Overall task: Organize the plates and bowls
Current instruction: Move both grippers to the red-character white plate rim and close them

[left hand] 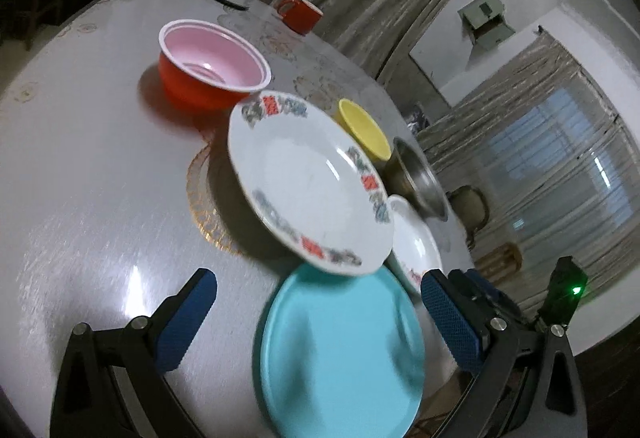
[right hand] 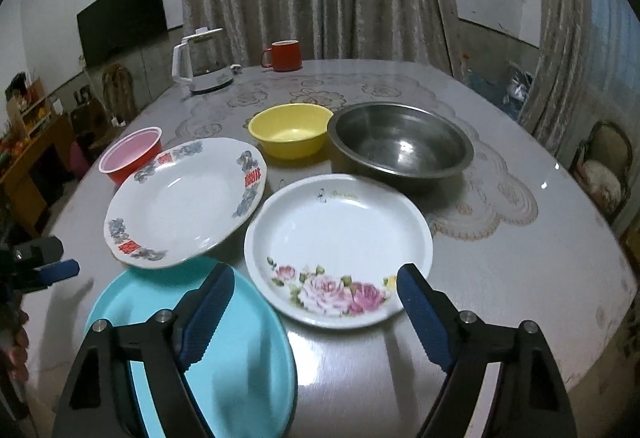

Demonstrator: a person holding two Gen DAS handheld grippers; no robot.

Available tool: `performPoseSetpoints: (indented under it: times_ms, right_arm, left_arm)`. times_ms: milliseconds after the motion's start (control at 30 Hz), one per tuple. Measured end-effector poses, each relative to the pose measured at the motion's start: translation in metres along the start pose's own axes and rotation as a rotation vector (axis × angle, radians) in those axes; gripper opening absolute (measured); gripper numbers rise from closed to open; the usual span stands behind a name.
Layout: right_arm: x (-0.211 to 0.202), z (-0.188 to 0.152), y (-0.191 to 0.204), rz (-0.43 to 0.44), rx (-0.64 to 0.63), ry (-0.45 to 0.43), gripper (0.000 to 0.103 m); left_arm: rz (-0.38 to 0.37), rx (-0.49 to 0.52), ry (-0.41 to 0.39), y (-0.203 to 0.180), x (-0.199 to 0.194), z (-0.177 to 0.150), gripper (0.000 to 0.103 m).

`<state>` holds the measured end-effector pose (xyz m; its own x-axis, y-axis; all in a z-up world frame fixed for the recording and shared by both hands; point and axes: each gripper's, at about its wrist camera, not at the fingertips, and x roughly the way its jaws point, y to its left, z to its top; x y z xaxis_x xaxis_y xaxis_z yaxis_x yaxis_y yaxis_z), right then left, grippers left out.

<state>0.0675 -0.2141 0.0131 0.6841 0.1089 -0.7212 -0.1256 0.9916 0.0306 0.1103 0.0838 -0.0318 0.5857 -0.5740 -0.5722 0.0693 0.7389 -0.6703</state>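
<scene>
I find the teal plate [right hand: 224, 370] on the table's near edge, directly beneath my right gripper [right hand: 316, 302], whose open, empty jaws straddle its right rim; my left gripper [left hand: 320, 302], likewise open, hangs above its left side.

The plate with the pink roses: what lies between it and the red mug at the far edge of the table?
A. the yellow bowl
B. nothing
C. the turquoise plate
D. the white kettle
A: in the right wrist view the yellow bowl sits beyond the rose plate, on the way to the red mug.
</scene>
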Motion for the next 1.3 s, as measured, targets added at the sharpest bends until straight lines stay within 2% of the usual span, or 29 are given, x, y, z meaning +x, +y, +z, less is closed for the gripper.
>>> performPoseSetpoints:
  times_ms: [167,267,300,367,433,533,633,700,900,933,1067,1167,1300]
  right_arm:
    - [0.016,0.017,0.002,0.054,-0.005,0.032,0.085]
    - [0.026,0.028,0.003,0.103,0.002,0.032,0.085]
    - [0.029,0.032,0.004,0.113,0.003,0.03,0.083]
    - [0.039,0.042,0.006,0.142,-0.007,0.043,0.072]
    - [0.045,0.051,0.007,0.19,-0.008,0.05,0.072]
    - [0.051,0.065,0.006,0.253,0.0,0.035,0.072]
    - [0.06,0.078,0.007,0.229,-0.014,0.042,0.072]
    - [0.07,0.087,0.006,0.206,0.001,0.077,0.072]
    - [0.104,0.095,0.024,0.255,-0.067,0.187,0.072]
    - [0.112,0.096,0.027,0.258,-0.078,0.205,0.068]
    - [0.143,0.1,0.027,0.282,-0.051,0.277,0.049]
    - [0.157,0.099,0.029,0.298,-0.061,0.305,0.037]
    - [0.169,0.097,0.033,0.361,-0.055,0.344,0.033]
  left_arm:
    - [-0.006,0.036,-0.035,0.0,0.005,0.01,0.103]
    - [-0.038,0.052,-0.035,0.001,0.009,0.016,0.103]
    - [-0.023,0.042,-0.034,0.003,0.012,0.02,0.103]
    - [-0.001,0.007,-0.011,0.007,0.019,0.028,0.103]
    - [-0.014,-0.01,-0.008,0.01,0.021,0.032,0.103]
    - [0.008,-0.015,-0.016,0.013,0.022,0.033,0.103]
    - [0.005,-0.027,-0.015,0.016,0.024,0.035,0.103]
    - [-0.002,-0.029,-0.018,0.016,0.026,0.036,0.103]
    - [-0.015,-0.036,0.0,0.022,0.04,0.042,0.101]
    - [-0.013,-0.035,0.005,0.022,0.041,0.043,0.098]
    - [-0.009,0.0,0.041,0.022,0.051,0.048,0.066]
    - [-0.024,0.012,0.066,0.023,0.058,0.049,0.065]
    - [-0.038,-0.002,0.091,0.028,0.063,0.048,0.065]
